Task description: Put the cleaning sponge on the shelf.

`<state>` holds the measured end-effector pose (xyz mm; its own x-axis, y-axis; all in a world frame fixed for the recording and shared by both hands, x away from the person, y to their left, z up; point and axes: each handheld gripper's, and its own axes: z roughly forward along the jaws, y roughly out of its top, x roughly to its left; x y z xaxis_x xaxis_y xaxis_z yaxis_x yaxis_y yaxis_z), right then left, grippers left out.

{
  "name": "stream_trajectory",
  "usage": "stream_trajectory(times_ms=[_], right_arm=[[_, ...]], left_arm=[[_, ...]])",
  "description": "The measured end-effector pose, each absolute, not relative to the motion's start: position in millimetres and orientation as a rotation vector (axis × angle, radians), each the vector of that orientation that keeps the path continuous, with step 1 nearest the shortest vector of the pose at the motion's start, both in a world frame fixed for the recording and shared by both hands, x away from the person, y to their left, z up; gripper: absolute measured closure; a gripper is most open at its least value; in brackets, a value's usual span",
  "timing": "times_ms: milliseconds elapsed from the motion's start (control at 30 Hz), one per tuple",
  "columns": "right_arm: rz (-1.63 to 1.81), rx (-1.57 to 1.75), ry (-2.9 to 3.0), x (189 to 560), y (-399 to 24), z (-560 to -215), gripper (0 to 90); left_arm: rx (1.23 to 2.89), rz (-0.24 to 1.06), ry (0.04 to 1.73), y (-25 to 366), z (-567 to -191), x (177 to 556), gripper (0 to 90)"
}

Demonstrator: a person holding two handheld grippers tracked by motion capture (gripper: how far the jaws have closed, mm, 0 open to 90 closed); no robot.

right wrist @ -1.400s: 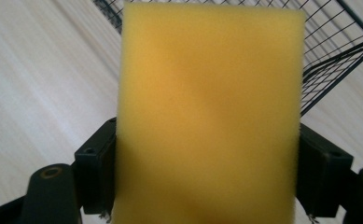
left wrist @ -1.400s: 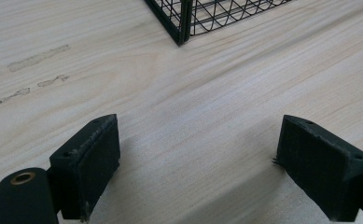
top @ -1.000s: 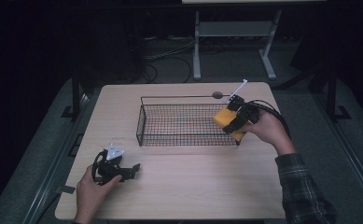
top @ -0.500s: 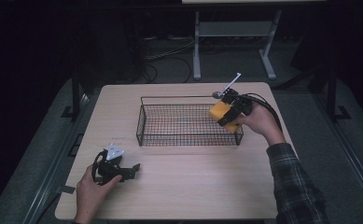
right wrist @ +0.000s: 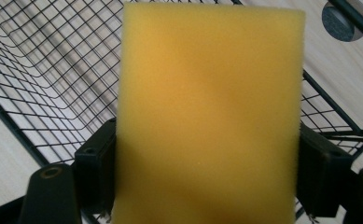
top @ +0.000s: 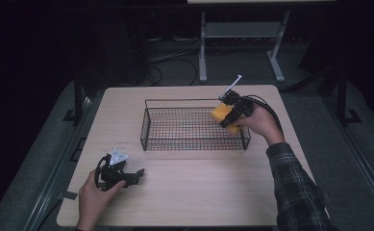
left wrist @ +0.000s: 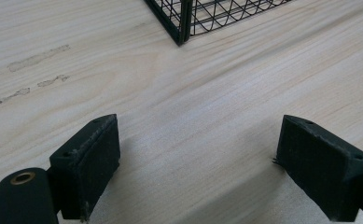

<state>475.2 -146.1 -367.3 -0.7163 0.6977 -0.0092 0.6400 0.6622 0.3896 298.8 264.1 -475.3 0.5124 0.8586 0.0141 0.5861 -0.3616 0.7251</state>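
My right gripper (top: 229, 117) is shut on a yellow sponge (top: 224, 119) and holds it over the right end of a black wire basket (top: 146, 126). In the right gripper view the sponge (right wrist: 209, 116) stands between both black pads (right wrist: 97, 163), with the basket's mesh (right wrist: 53, 70) below it. The left gripper (top: 135, 175) rests on the table near the front left, held by a hand. In the left gripper view its pads (left wrist: 88, 161) stand wide apart over bare wood, open, and a corner of the basket (left wrist: 181, 21) lies ahead.
The light wooden table (top: 199, 192) has free surface in front of the basket. A small round grey mark (right wrist: 338, 21) sits on the tabletop beyond the basket. A metal stand (top: 237, 33) and cables lie on the dark floor behind the table.
The right hand has carried the sponge from the basket's near right side toward its far right corner and over the rim. The left gripper has stayed in place.
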Motion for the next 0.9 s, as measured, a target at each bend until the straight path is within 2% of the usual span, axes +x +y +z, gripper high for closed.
stream_trajectory(times_ms=[900], right_arm=[[0.493,1.065,2.785,484.3,-137.4,-407.6,22.1]], left_arm=[[2.082,0.522,1.174,264.1,-475.4,298.8,12.5]])
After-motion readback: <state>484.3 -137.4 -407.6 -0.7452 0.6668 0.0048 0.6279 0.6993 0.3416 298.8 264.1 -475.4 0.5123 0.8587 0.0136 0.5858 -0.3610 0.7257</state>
